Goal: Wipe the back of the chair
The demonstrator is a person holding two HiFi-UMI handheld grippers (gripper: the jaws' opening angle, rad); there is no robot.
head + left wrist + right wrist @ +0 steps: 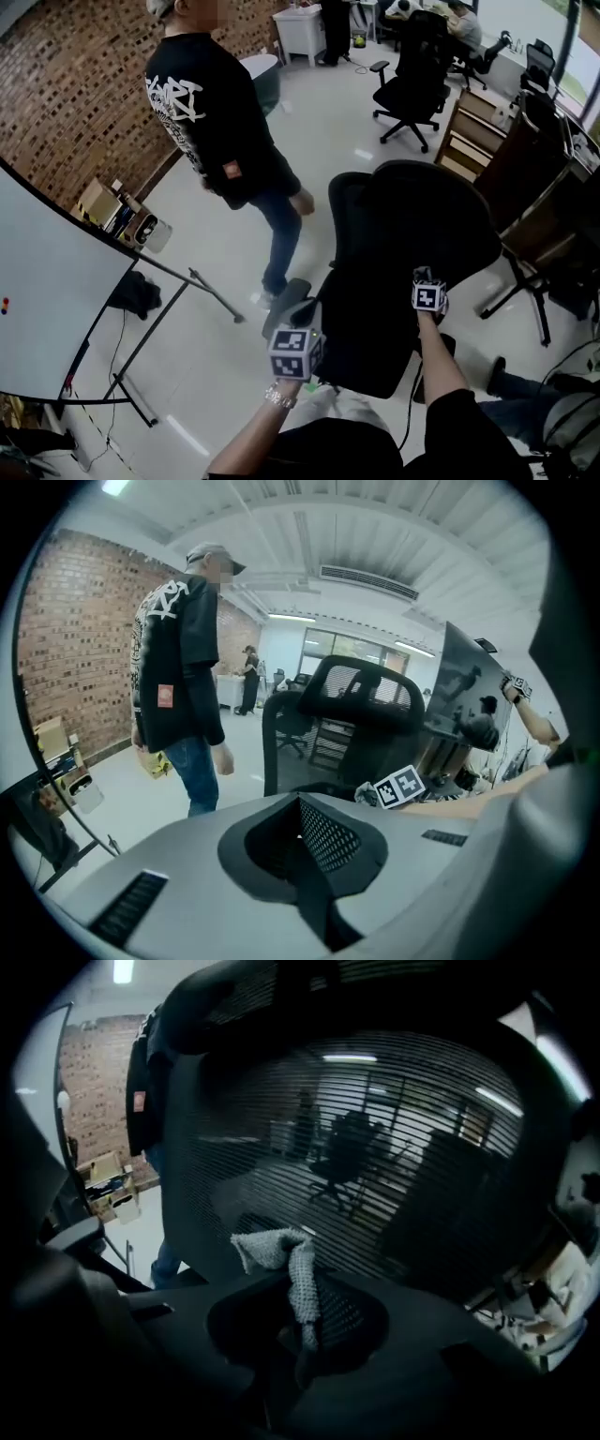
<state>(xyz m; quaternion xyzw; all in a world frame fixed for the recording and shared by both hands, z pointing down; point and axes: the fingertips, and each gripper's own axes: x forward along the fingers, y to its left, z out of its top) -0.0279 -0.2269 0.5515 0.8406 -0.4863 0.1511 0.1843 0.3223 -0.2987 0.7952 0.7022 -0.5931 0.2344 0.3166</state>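
A black office chair with a mesh back (398, 253) stands in front of me. In the head view my right gripper (427, 284) is up against the rear of that back. The right gripper view shows this gripper (302, 1327) shut on a grey knitted cloth (279, 1249), whose free end lies close to the mesh (375, 1147). My left gripper (296, 339) hovers lower left, near the chair's armrest (284, 307). The left gripper (302, 844) is shut with nothing in it and faces the chair (361, 710) from the side.
A person in a black shirt and jeans (225, 131) stands just left of the chair. A whiteboard on a stand (47, 291) fills the left side. Another office chair (412, 80) and wooden drawers (473, 131) stand at the back right.
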